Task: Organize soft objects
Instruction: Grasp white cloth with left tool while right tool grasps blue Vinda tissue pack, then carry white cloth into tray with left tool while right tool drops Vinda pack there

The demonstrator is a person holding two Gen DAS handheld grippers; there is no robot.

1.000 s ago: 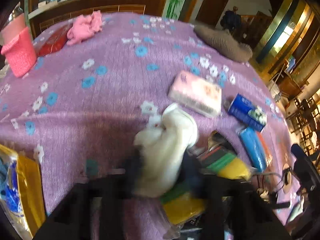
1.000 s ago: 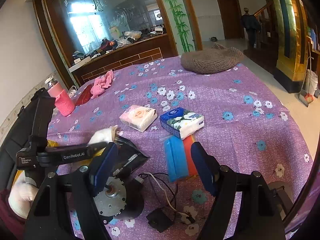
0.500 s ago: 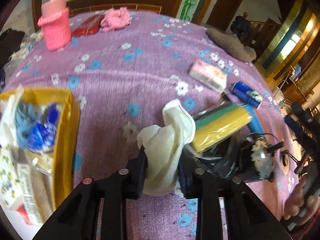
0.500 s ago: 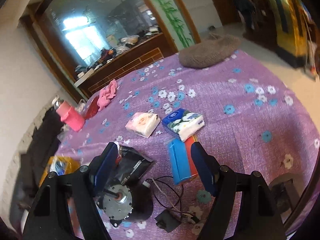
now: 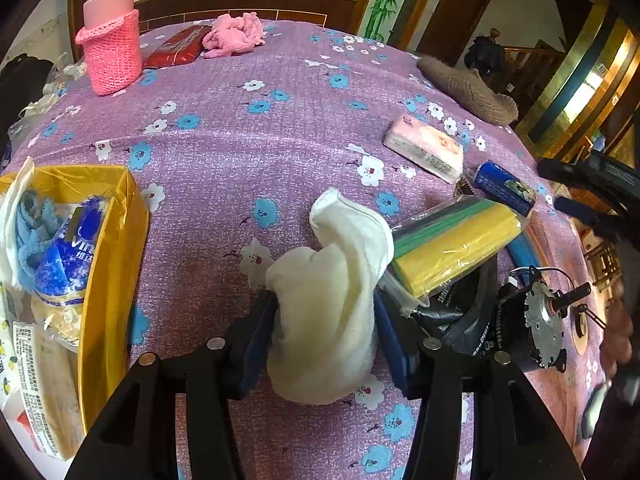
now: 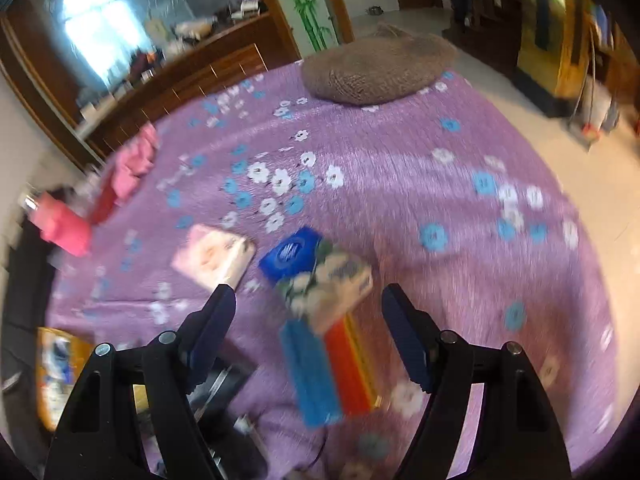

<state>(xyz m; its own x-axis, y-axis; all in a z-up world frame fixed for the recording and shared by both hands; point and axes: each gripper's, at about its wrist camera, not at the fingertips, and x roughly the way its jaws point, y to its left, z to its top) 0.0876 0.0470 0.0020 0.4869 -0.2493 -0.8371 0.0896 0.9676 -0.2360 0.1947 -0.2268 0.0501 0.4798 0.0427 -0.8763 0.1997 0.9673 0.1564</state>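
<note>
While opening, left gripper (image 5: 326, 334) jaws flank the white cloth (image 5: 332, 300).

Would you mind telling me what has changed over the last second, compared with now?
The left gripper carried the white cloth sideways toward the yellow box, and its jaws are now opening around the cloth, which is still between them. The right gripper, open and empty throughout, swung over the blue tissue pack. The tissue packs, sponge and motor stayed put.
</note>
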